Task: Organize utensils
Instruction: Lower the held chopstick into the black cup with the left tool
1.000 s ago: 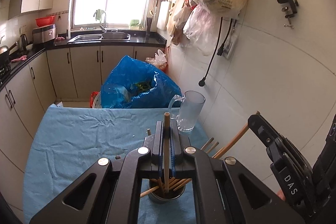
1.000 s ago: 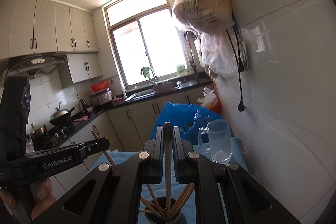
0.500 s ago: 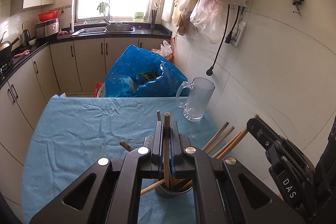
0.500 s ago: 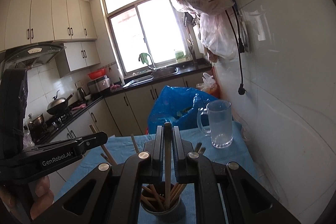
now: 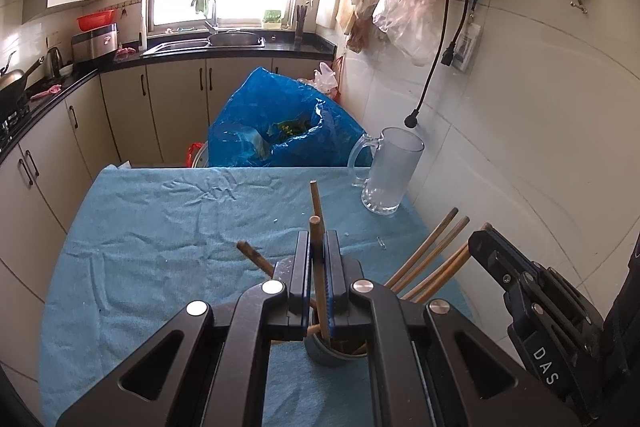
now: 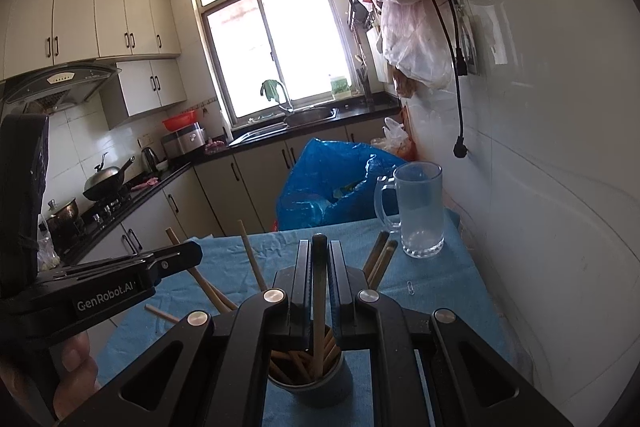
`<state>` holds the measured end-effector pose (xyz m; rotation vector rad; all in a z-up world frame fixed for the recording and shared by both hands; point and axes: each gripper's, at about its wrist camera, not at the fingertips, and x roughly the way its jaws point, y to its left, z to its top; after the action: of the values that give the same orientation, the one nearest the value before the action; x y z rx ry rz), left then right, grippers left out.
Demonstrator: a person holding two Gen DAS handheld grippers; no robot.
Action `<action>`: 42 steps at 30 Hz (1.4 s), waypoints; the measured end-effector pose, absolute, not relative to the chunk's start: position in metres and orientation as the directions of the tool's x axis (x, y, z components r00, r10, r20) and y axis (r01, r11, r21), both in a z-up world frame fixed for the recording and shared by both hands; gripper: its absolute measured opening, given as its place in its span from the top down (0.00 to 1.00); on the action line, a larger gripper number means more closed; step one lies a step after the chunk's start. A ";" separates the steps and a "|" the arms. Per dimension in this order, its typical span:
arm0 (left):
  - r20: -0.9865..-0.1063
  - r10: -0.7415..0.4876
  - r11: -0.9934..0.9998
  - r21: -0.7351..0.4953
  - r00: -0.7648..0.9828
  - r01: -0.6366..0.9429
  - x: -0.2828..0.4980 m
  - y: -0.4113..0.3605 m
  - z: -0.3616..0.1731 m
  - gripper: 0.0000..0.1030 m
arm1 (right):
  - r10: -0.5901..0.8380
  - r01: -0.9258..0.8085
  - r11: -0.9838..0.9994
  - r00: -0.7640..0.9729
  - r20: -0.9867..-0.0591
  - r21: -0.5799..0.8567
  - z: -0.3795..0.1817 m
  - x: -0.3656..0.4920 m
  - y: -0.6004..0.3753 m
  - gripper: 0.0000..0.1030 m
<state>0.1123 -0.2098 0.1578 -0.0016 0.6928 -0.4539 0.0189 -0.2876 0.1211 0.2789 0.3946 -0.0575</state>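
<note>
Each gripper, left [image 5: 319, 247] and right [image 6: 319, 259], clamps one chopstick [image 5: 316, 239] upright, its lower end inside the cup [image 6: 308, 387] near the table's [image 5: 160, 227] near edge.

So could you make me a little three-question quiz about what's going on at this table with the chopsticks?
1. True or false: each gripper is shut on one chopstick.
2. Where do the lower ends of the two held chopsticks point? A) into the glass mug B) into the holder cup C) onto the bare cloth
3. What stands at the table's far right corner, by the wall?

Key:
1. True: the left gripper clamps a chopstick, and the right gripper clamps a dark-tipped chopstick.
2. B: the holder cup, which already holds several chopsticks.
3. A glass mug, upright on the blue cloth.
</note>
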 end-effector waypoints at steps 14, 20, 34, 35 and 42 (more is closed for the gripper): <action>-0.641 -0.382 0.912 -0.148 0.665 0.381 0.121 -0.209 0.145 0.94 | -0.008 0.118 0.961 0.915 -0.404 0.249 0.116 0.023 -0.289 0.92; -0.641 -0.376 0.915 -0.145 0.669 0.376 0.123 -0.208 0.144 0.94 | -0.007 0.118 0.961 0.915 -0.404 0.250 0.115 0.023 -0.289 0.92; -0.644 -0.369 0.918 -0.140 0.671 0.370 0.124 -0.206 0.143 0.93 | -0.003 0.117 0.961 0.911 -0.413 0.251 0.115 0.025 -0.290 0.91; -0.644 -0.369 0.918 -0.142 0.670 0.369 0.124 -0.205 0.143 0.93 | -0.002 0.116 0.961 0.911 -0.413 0.252 0.115 0.025 -0.289 0.91; -0.638 -0.367 0.920 -0.142 0.677 0.365 0.123 -0.203 0.144 0.93 | -0.003 0.116 0.961 0.911 -0.413 0.249 0.116 0.026 -0.290 0.91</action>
<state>0.1229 -0.2034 0.1439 -0.0025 0.7180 -0.4113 0.0257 -0.2898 0.1164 0.2738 0.4222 -0.0625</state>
